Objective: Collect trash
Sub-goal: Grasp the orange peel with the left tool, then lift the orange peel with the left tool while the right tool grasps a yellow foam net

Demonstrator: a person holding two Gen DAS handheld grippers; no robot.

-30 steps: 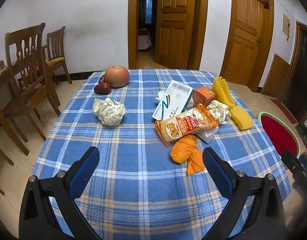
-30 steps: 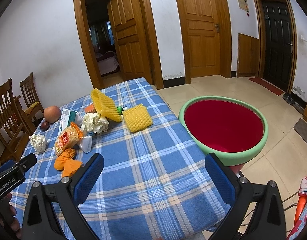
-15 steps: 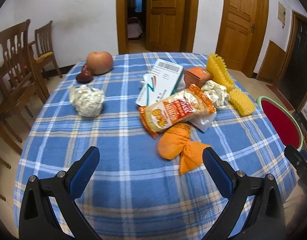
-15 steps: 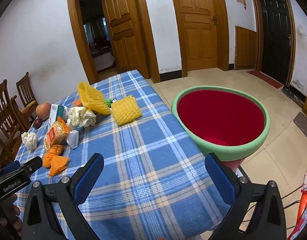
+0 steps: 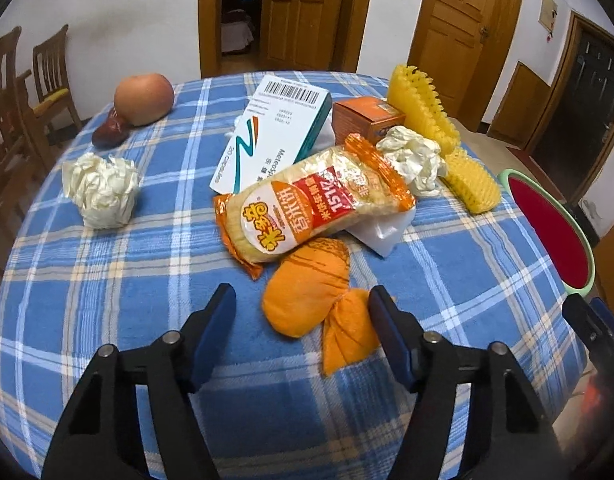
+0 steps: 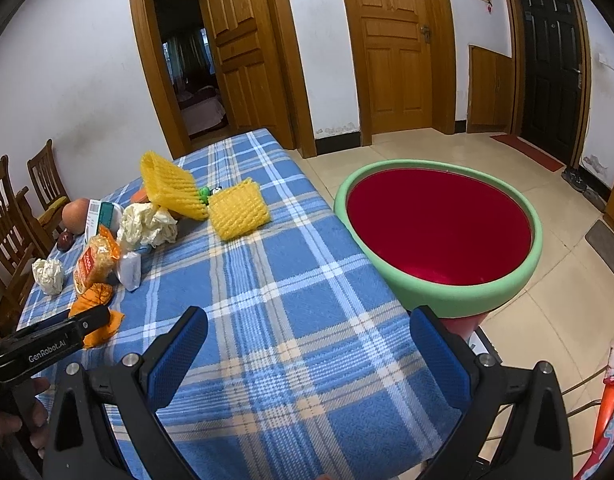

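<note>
An orange crumpled wrapper (image 5: 315,296) lies on the blue plaid table (image 5: 107,280), and my left gripper (image 5: 303,320) is open with its jaws on either side of it, not touching. Behind it lie an orange snack bag (image 5: 315,204), a white medicine box (image 5: 275,128), an orange carton (image 5: 367,118), two crumpled white tissues (image 5: 101,190) (image 5: 413,158) and yellow foam nets (image 5: 423,108). My right gripper (image 6: 307,344) is open and empty over the table's near right edge. A red basin with a green rim (image 6: 439,232) stands beside the table.
An apple (image 5: 144,98) and a dark red date (image 5: 109,134) sit at the far left of the table. Wooden chairs (image 5: 11,92) stand to the left. Wooden doors and tiled floor (image 6: 547,200) lie behind and to the right.
My left gripper has moved forward and down towards the orange wrapper, and its jaws have narrowed around it. My right gripper has shifted slightly closer to the table and the basin.
</note>
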